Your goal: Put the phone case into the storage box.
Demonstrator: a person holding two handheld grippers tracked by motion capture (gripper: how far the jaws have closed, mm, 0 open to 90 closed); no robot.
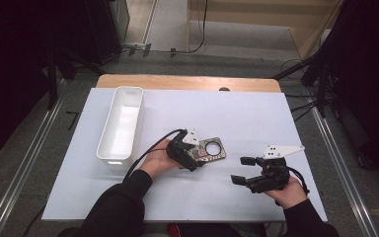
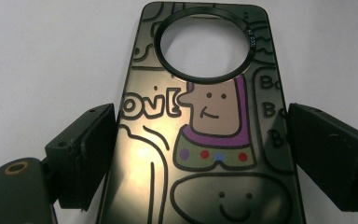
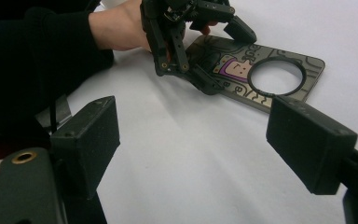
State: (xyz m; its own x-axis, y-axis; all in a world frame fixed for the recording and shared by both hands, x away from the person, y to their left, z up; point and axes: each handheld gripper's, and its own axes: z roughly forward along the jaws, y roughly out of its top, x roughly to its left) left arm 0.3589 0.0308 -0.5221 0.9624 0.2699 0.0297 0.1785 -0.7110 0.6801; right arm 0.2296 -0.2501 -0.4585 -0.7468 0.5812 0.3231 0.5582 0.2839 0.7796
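Between the left claw's spread jaws, phone case, flat on the table.

Long white rectangular plastic bin sits at the far left of my white table sheet, long axis running away from me, nothing inside. Light wooden desk edge shows beyond sheet. Grey floor w/ black cables around.

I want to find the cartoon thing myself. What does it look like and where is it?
Look at the white sheet covering the table. Near its middle, right of the long white plastic bin, lies a flat dark phone case with cartoon drawings. Only it has a big round hole at one end.
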